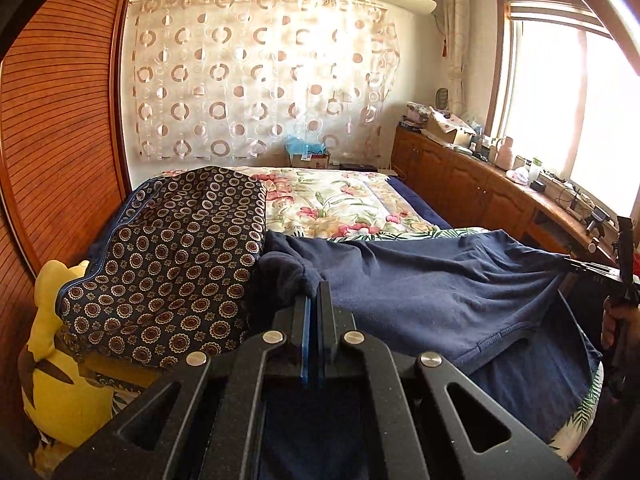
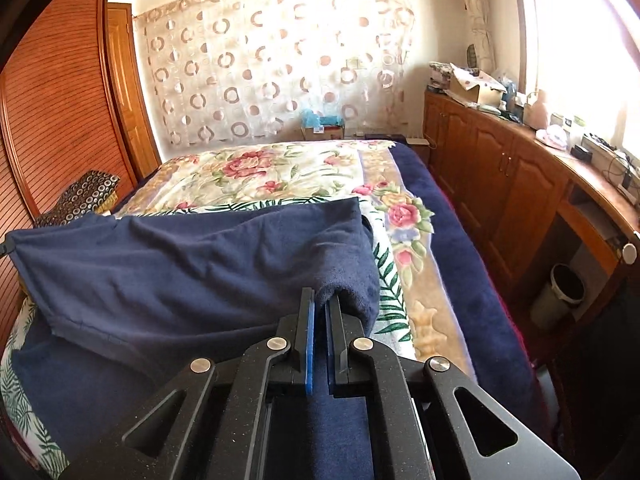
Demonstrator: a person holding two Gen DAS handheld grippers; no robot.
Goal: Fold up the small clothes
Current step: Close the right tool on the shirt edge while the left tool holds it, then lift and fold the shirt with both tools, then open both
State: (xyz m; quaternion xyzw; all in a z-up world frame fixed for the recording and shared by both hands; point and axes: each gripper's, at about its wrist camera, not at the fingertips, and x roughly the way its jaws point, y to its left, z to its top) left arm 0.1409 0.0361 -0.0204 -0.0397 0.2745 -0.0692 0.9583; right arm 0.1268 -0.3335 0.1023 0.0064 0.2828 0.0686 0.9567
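A navy blue garment [image 1: 420, 292] is stretched between both grippers above the bed. My left gripper [image 1: 314, 292] is shut on its left corner. My right gripper [image 2: 322, 298] is shut on its right corner, with cloth bunched between the blue pads. In the right wrist view the garment [image 2: 180, 276] spans leftward and its lower hem hangs over more navy cloth on the bed. The right gripper also shows at the right edge of the left wrist view [image 1: 592, 270], pinching the cloth.
The bed has a floral blanket [image 2: 280, 176] and a navy cover [image 2: 452, 240]. A dark patterned cushion [image 1: 172, 264] and a yellow plush toy [image 1: 60, 368] lie at the left. Wooden cabinets [image 2: 500, 176] with clutter run along the right. A bin [image 2: 560, 292] stands on the floor.
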